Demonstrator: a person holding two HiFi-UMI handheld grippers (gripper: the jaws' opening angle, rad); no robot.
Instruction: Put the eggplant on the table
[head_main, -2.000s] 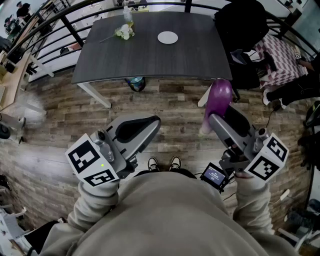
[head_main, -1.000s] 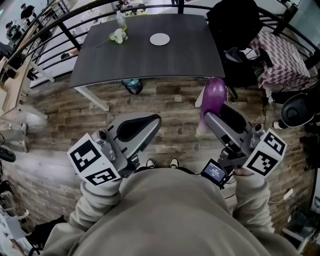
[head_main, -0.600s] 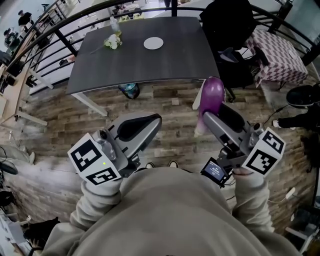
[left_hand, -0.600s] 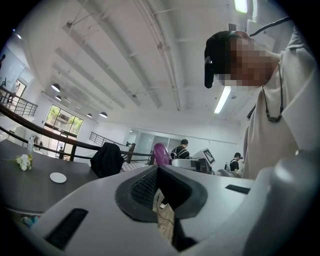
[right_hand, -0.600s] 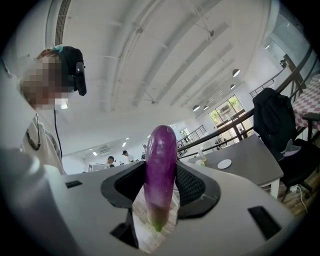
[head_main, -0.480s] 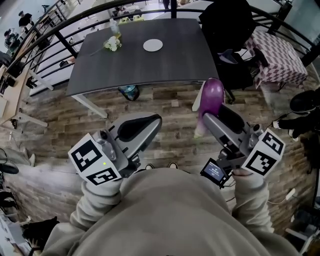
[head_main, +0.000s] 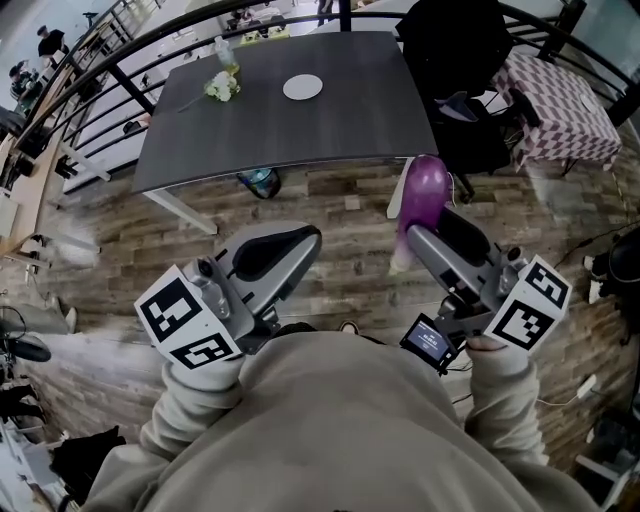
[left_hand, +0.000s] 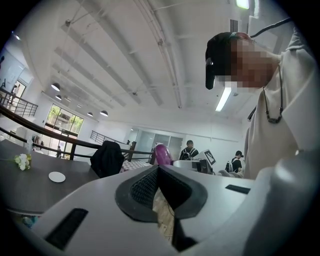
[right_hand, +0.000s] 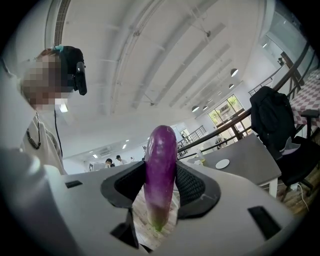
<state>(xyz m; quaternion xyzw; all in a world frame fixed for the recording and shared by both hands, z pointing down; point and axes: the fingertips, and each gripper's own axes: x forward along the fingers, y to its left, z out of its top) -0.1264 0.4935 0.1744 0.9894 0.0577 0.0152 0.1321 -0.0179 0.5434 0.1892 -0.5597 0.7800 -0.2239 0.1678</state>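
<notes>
Fingers (right_hand: 192, 186) of the right gripper (head_main: 430, 228) are still squeezed tight on the eggplant (right_hand: 160, 170). It stands up between them, with its fat purple end on top and its small end hanging down. The left gripper (left_hand: 159, 168) has its fingers (left_hand: 142, 189) pressed together with nothing in them. What has changed is the big dark bench (head_main: 290, 120): in the head view it has slid a little to the left and turned a bit, but it looks no closer. The wooden floor (head_main: 330, 215) still lies between the person and the bench, so the eggplant is up in the air over the floor, not over the bench. I think most of the carrying is still to do. The white plate (head_main: 302, 87) and the little flowers (head_main: 218, 88) sit far back, so the near part is free for the eggplant.
</notes>
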